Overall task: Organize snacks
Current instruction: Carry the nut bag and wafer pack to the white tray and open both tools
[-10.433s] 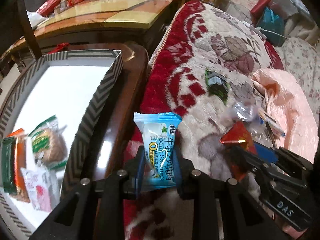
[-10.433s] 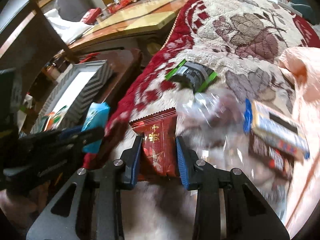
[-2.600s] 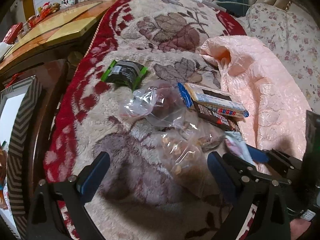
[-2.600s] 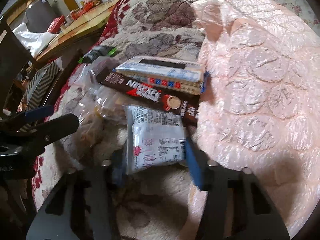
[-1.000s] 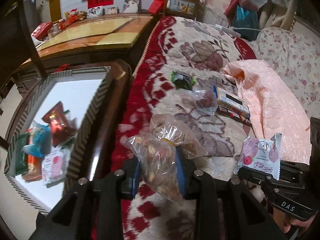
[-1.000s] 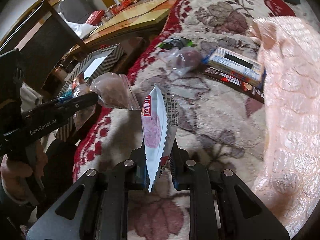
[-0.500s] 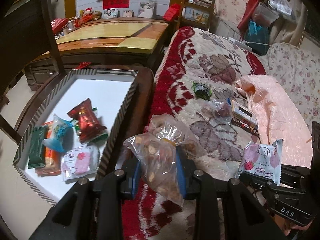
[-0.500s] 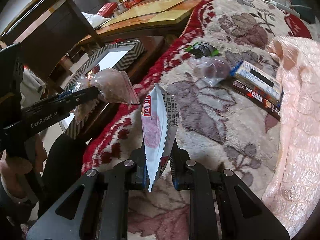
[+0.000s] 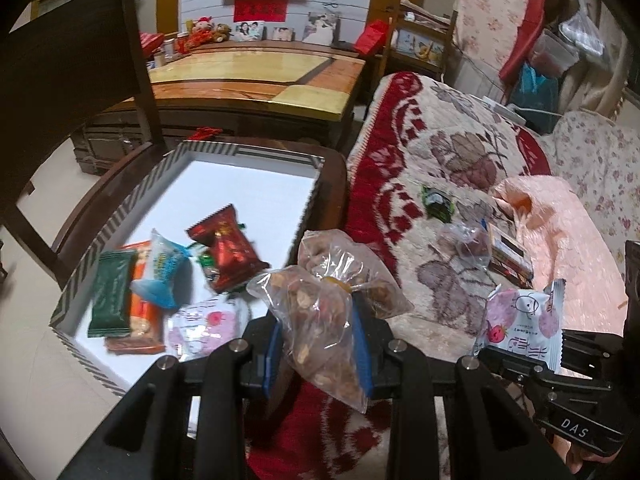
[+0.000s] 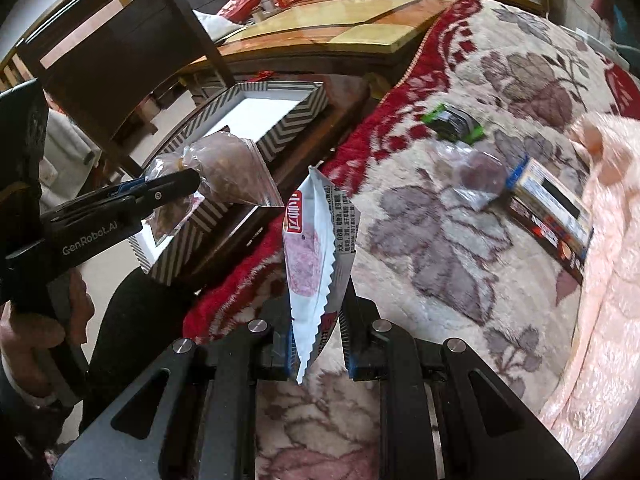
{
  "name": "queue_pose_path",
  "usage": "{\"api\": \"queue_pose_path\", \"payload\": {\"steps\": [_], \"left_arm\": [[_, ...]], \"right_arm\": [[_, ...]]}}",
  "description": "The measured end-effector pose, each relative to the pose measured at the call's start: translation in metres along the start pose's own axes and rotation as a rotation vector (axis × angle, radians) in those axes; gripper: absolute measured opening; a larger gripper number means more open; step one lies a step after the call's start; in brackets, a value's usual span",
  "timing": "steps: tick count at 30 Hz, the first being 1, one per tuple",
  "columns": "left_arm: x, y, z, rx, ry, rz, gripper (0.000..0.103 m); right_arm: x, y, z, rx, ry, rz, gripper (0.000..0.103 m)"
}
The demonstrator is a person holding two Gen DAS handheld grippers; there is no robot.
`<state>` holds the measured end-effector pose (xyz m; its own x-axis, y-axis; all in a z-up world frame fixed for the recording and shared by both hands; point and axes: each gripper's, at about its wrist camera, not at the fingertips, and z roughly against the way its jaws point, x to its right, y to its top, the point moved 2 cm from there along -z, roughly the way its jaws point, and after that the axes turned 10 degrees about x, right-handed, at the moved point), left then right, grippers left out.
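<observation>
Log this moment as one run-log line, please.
left hand-held gripper: shut on bag of nuts | right hand-held gripper: shut on white snack packet | box: holds several snacks

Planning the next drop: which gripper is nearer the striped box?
Left. The left gripper, clamping a bag of nuts, hangs at the striped box edge; the right gripper, clamping a white packet, is farther over the blanket.

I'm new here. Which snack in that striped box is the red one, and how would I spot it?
Look at the striped box on the dark wooden table beside the flowered blanket. Inside, near the middle of its white floor, lies the red packet, tilted over the other wrappers. It is the only shiny dark red one; its neighbours are blue, green, orange and pink.
</observation>
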<state>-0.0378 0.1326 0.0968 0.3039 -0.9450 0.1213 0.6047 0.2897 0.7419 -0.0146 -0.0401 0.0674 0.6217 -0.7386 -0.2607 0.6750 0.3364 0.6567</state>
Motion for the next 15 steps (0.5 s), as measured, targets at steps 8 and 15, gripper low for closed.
{"api": "queue_pose_path", "payload": {"steps": [8, 15], "left_arm": [[-0.031, 0.008, 0.005, 0.020, 0.042, 0.048, 0.033], [-0.061, 0.015, 0.009, 0.040, 0.083, 0.085, 0.033]], "right_arm": [[-0.023, 0.017, -0.015, -0.012, 0.027, 0.050, 0.017], [-0.047, 0.029, -0.030, -0.031, 0.054, 0.102, 0.017]]}}
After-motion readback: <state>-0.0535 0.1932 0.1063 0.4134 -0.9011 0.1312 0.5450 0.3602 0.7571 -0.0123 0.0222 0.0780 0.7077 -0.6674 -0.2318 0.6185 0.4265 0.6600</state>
